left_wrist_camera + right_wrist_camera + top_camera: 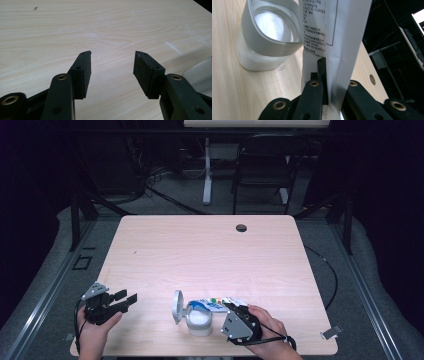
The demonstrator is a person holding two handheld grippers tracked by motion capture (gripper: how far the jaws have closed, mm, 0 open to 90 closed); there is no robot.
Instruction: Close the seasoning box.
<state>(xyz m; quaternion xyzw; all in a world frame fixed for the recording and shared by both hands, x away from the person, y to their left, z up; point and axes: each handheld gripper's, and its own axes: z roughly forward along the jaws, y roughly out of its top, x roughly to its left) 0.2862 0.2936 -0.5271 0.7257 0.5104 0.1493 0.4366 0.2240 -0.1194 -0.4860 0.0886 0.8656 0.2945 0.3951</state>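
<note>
Your right gripper (325, 82) pinches the packet (337, 37) just beside the open jar (272, 32), mid-pour; tip it further, while your left gripper (112, 72) idles wide open.

The bench (200, 245) is a pale wood-grain top with rounded corners. A small round cable hole (241, 228) sits in it near the far edge, and a tiny dark speck (134, 252) marks the wood toward the far left. Well nearer than the cable hole, close to the near edge, a white jar (199, 320) stands upright on the bench, its mouth open and white powder showing inside. Its hinged lid (177, 306) stands up just left of the mouth. Faint whitish smears (172, 47) streak the wood near the jar's left side.
</note>
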